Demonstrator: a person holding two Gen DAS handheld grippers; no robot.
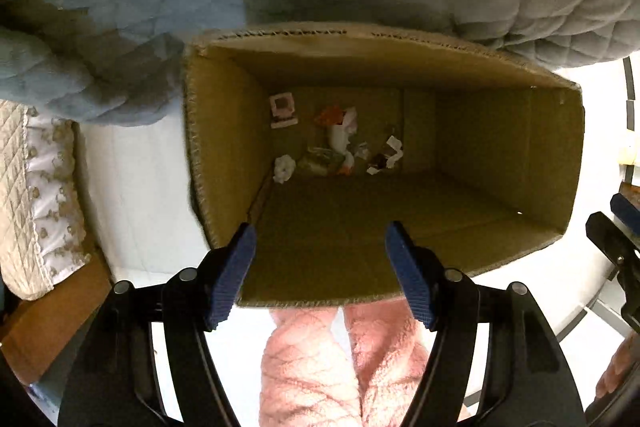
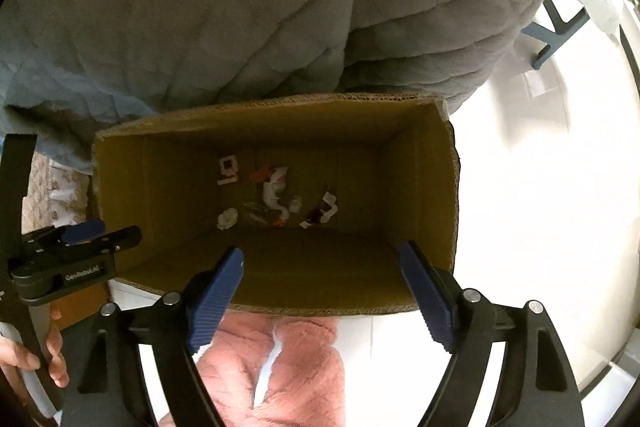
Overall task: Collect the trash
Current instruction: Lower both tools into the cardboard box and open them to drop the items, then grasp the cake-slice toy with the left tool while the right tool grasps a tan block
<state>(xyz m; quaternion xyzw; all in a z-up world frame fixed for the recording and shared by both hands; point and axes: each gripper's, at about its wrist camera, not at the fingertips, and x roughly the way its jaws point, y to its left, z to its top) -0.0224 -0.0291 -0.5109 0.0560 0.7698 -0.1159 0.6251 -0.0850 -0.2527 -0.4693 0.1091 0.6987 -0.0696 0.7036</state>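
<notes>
The quilt (image 2: 200, 27) fills everything from nine round to two o'clock, grey-blue and heaped against the far edge of the box (image 1: 216, 155), which stands on the pale floor (image 2: 540, 207) with its mouth open straight below me. My pink trousers (image 1: 312, 367) show at six o'clock, just outside the near rim. Down on the box bottom the trash (image 1: 340, 143) lies in a loose scatter toward the far left: a white wad (image 1: 284, 167) at about nine o'clock of the pile, an orange scrap (image 1: 330, 115) at twelve, a white strip (image 1: 394, 151) at three, and some wrapper bits between that are too dim for me to name. My left tongs (image 1: 320, 259) hang over the near wall, spread wide with nothing between them. My right tongs (image 2: 320, 287) hang over the box mouth too, just as wide and just as empty, and my left hand (image 2: 48, 347) shows at eight o'clock in that view. I judge this to be the drop step, finished: both loads look to be in the box. Next calls for lifting clear of the rim and searching the floor and quilt for more litter, none of which I can see from here.
</notes>
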